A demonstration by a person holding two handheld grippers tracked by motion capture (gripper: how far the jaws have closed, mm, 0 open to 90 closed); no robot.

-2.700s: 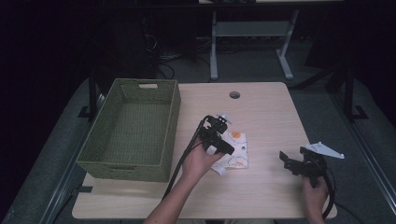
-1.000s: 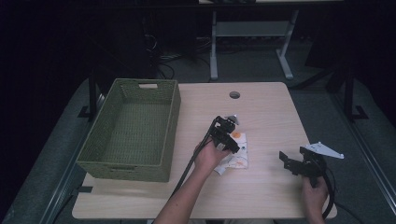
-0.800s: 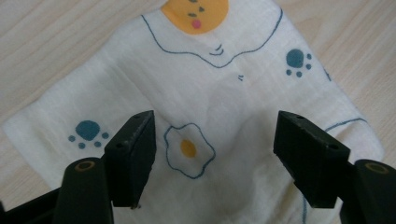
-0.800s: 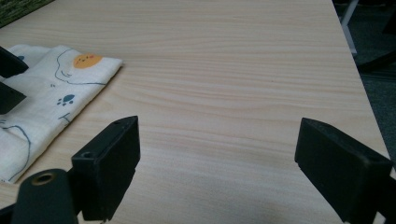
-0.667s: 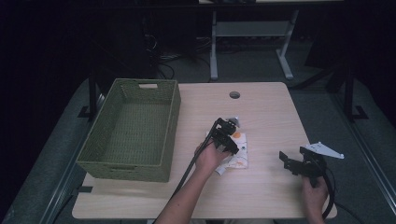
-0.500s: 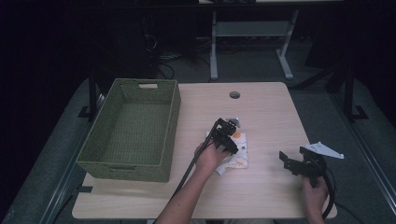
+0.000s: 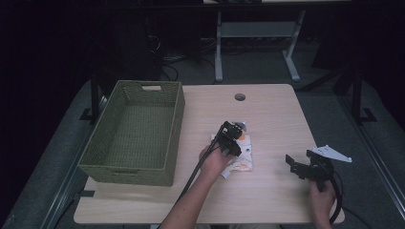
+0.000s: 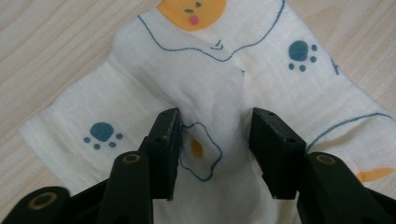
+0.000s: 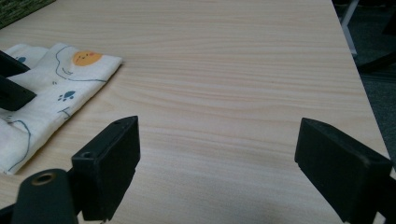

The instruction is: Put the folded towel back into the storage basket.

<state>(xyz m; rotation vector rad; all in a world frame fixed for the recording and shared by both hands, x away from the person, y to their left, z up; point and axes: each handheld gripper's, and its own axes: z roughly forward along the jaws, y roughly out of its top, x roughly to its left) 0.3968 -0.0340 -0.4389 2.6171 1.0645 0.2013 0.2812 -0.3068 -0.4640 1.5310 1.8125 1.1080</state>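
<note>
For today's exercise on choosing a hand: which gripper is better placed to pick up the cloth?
Left. The left gripper has its open jaws astride the cloth; the right gripper hangs open over bare table.

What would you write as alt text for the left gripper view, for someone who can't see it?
The left gripper, jaws open, straddles a raised fold of a white cotton cloth printed with blue paw prints and orange faces. The cloth lies rumpled on a pale wooden table.
</note>
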